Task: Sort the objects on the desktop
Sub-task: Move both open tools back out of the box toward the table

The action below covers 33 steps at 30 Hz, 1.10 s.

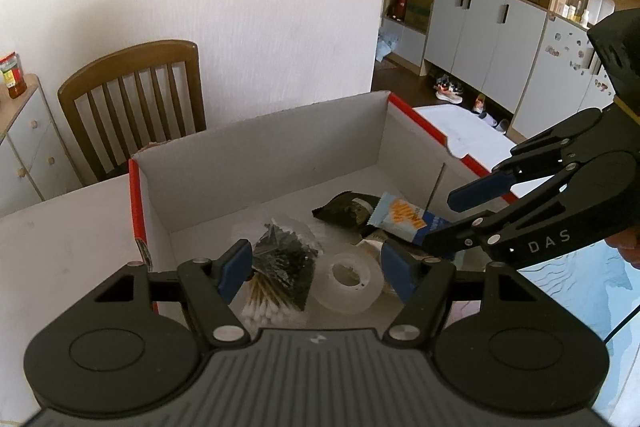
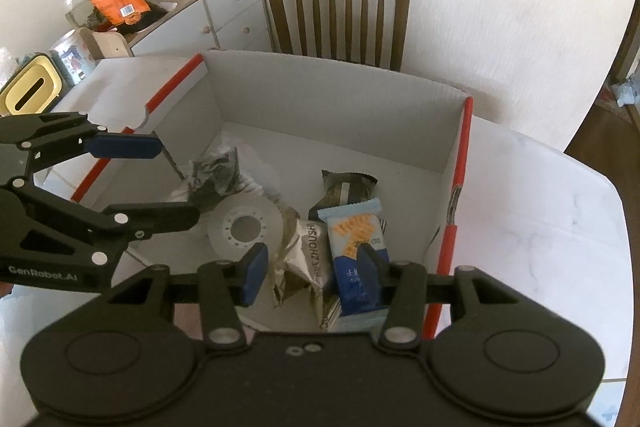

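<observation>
A white cardboard box (image 1: 264, 147) with red edges sits on the table and holds the sorted items. Inside lie a clear tape roll (image 1: 348, 283), a bag of cotton swabs (image 1: 276, 267), a dark snack packet (image 1: 348, 213) and a blue-and-white biscuit packet (image 1: 404, 221). My left gripper (image 1: 316, 271) is open and empty above the box's near side, over the swabs and tape. My right gripper (image 2: 312, 273) is open and empty above the biscuit packet (image 2: 356, 247) and a silver packet (image 2: 308, 259). The tape roll (image 2: 244, 227) and the box (image 2: 320, 99) also show in the right wrist view.
A wooden chair (image 1: 136, 95) stands behind the table. A low drawer cabinet (image 2: 224, 11) with snack bags and a jar is at the left. A yellow tissue box (image 2: 28, 91) sits on the table's left. Cupboards (image 1: 488, 27) line the far room.
</observation>
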Tool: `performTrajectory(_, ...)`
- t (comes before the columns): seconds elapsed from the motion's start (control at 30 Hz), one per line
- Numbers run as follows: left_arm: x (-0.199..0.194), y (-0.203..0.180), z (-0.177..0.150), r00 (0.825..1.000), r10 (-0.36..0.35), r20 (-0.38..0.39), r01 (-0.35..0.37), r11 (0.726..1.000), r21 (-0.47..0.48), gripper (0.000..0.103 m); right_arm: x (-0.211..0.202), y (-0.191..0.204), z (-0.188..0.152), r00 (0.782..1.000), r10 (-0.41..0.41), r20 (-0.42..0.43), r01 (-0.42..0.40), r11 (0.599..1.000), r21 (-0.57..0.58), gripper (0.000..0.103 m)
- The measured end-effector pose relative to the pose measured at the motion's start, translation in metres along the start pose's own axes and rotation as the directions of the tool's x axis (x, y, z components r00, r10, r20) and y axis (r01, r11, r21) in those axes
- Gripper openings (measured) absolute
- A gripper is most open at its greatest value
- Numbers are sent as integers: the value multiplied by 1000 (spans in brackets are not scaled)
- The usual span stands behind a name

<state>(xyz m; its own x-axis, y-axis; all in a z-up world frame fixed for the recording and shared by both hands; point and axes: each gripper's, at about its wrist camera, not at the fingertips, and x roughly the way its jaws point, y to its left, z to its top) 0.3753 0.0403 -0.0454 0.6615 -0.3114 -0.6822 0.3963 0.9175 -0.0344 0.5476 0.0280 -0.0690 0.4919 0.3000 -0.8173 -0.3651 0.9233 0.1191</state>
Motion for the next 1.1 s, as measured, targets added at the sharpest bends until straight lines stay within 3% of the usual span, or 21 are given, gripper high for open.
performTrajectory(0.4, -24, -11, 0, 1000, 3, 30, -3, 1000, 8, 70, -20, 10, -4, 1000, -7, 23, 8, 1000, -12, 50)
performTrajectory(0.6, -35, -14, -3, 999, 7, 42, -7, 1000, 3, 71, -31, 15, -7, 999, -8, 41, 9, 1000, -19, 61)
performTrajectory(0.73, -41, -16, -5, 999, 6, 54, -6, 1000, 3, 79, -37, 18, -9, 999, -9, 49, 10, 1000, -19, 63)
performTrajectory(1.1, -56, -21, -7, 997, 0, 82, -1, 1000, 12, 84, -55, 25, -20, 998, -27, 64, 28, 1000, -9, 63)
